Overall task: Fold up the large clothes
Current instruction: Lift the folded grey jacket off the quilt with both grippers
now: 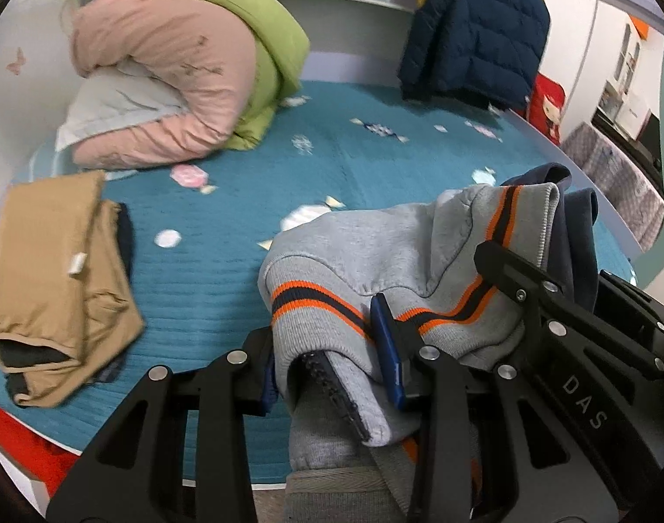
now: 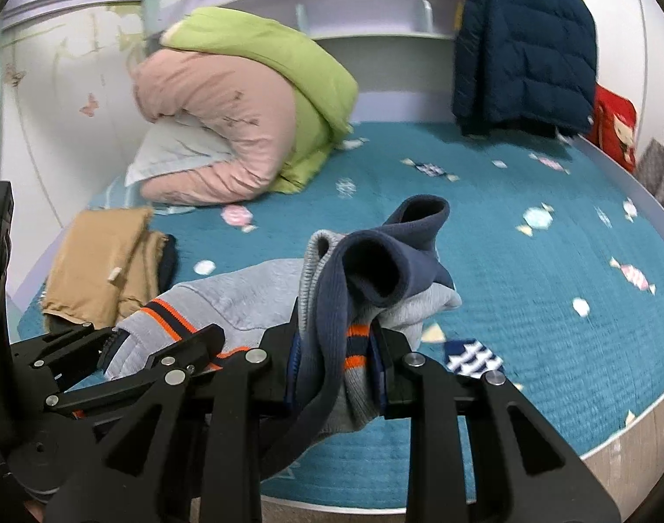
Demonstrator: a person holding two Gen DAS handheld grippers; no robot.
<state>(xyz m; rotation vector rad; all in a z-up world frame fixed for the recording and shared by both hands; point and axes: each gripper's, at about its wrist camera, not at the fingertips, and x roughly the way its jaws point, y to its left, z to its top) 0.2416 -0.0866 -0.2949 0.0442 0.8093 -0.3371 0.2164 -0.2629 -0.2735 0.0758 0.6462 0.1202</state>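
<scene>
Looking along the left tongs (image 1: pixel 332 375) in the left wrist view, their blue-padded fingers are pinched on a ribbed hem of the grey sweatshirt (image 1: pixel 375 253), the one banded in orange and navy; the cloth bunches between the pads, spills back under the tongs and runs ahead and to the right of them, lifted off the teal bedspread (image 1: pixel 227 226). Just right of them, the black linkage of the other tongs crosses the same garment. Well off to the left of the left tongs lies a folded tan garment (image 1: pixel 48 270), and far ahead sit a pink and green duvet bundle (image 1: pixel 179 69) and a navy and yellow puffer jacket (image 1: pixel 475 30) hanging at the headboard. Turning to the right wrist view, the right tongs (image 2: pixel 338 361) are likewise clamped on the sweatshirt (image 2: pixel 244 292), here on a gathered wad of navy lining and grey striped rib standing up between the pads, with a navy cuff opening just ahead of them. From there the grey body stretches left to the left tongs (image 2: pixel 114 348), seen from the side, so the garment hangs between the two grips above the bedspread (image 2: pixel 528 296). The tan garment (image 2: pixel 100 270) lies beyond the left tongs.
</scene>
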